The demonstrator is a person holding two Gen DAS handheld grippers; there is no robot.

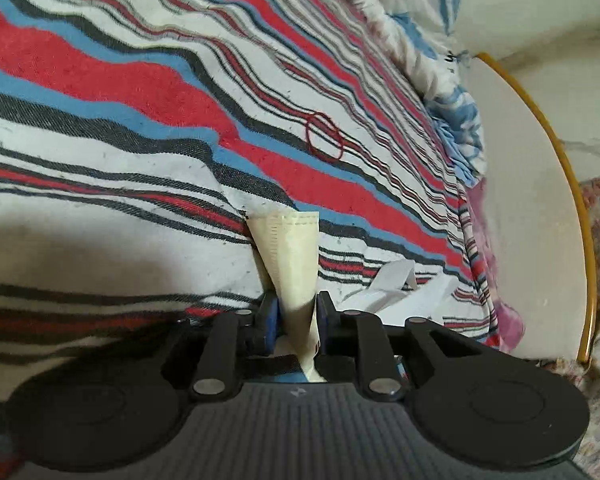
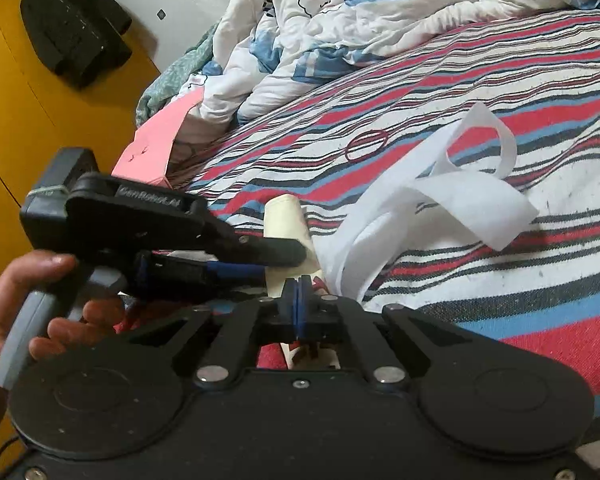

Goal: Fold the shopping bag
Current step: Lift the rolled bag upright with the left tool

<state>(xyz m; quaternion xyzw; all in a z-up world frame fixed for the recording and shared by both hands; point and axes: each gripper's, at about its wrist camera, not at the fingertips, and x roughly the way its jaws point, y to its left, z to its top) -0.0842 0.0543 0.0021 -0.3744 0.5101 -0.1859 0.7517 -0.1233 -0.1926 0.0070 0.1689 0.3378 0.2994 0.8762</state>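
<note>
A cream shopping bag (image 1: 292, 264), folded into a narrow strip, lies on the striped bed sheet (image 1: 140, 80). My left gripper (image 1: 296, 304) is shut on it, the blue pads pressing both sides of the strip. Its white handles (image 1: 392, 280) trail off to the right. In the right wrist view a hand (image 2: 16, 292) holds the left gripper (image 2: 284, 263) clamped on the cream bag (image 2: 286, 216). Right below it, my right gripper (image 2: 300, 300) is shut, with cream fabric running through its pads. The white handles (image 2: 440, 196) loop loosely over the sheet to the right.
A red hair-tie ring (image 2: 366, 145) lies on the sheet beyond the bag. A crumpled white and blue quilt (image 2: 340, 20) fills the far end of the bed, with a pink box (image 2: 156, 148) beside it. A round beige table (image 1: 532, 200) borders the bed. A black jacket (image 2: 72, 32) hangs on yellow doors.
</note>
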